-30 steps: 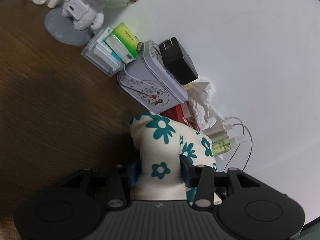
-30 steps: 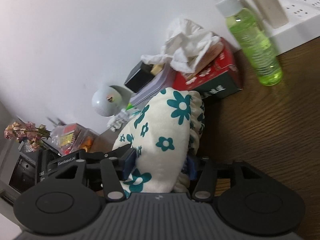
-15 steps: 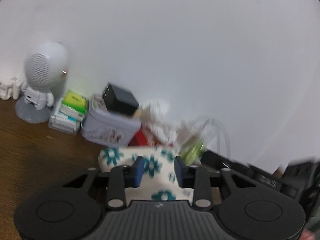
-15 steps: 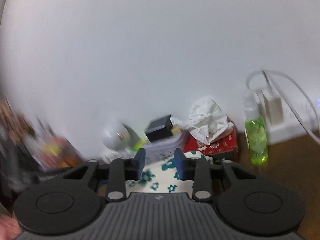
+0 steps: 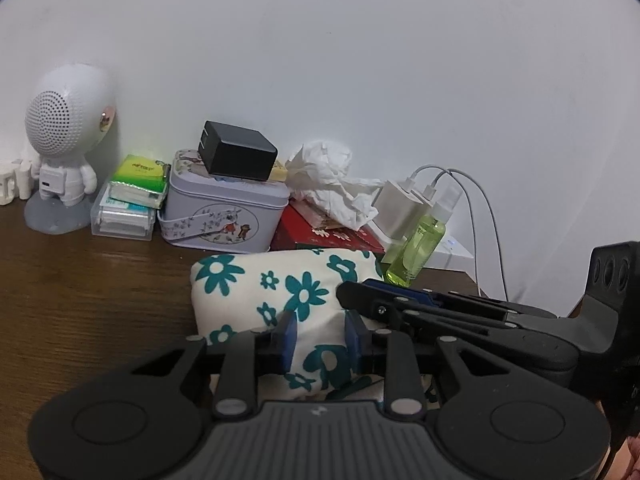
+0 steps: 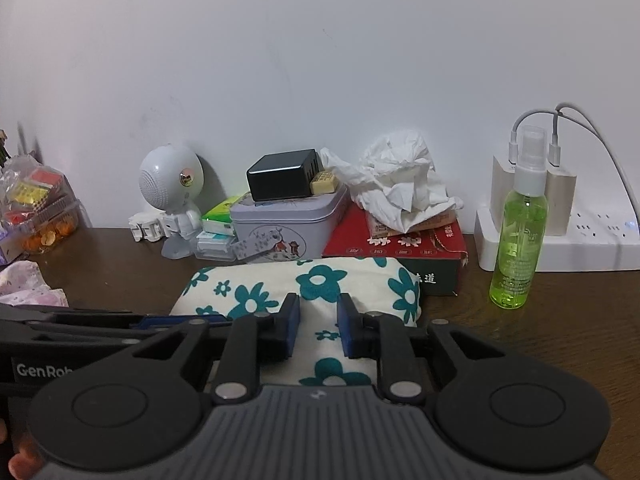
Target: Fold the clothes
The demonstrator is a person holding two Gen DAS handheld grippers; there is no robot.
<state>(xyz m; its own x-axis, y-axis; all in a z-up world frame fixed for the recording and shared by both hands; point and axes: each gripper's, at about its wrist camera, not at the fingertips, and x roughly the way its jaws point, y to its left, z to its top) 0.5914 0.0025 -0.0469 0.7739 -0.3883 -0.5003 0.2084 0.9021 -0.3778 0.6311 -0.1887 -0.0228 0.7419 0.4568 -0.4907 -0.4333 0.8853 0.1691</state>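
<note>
The folded cream cloth with teal flowers (image 5: 260,288) (image 6: 280,284) lies flat on the brown table (image 5: 80,300), just in front of the tin and the red box. My left gripper (image 5: 320,338) hangs over its near left part. The jaws stand narrow, and smooth cloth shows in the gap with no visible pinch. My right gripper (image 6: 318,330) hangs over the near right part and its jaws are closing. Flat cloth shows between its pads too, and they do not press on it. Each gripper appears side-on in the other's view, low over the cloth.
Along the wall stand a white robot-shaped speaker (image 5: 66,128), a grey tin (image 5: 224,216) with a black charger on top, a red tissue box (image 6: 400,244), a green spray bottle (image 6: 520,240) and a white power strip (image 6: 580,240). A pink cloth (image 6: 24,288) lies far left.
Both grippers have rolled level, pulled back and risen a little. A second ago each held the cloth bundle between wide jaws. Now the jaws are narrower and the cloth lies flat.
</note>
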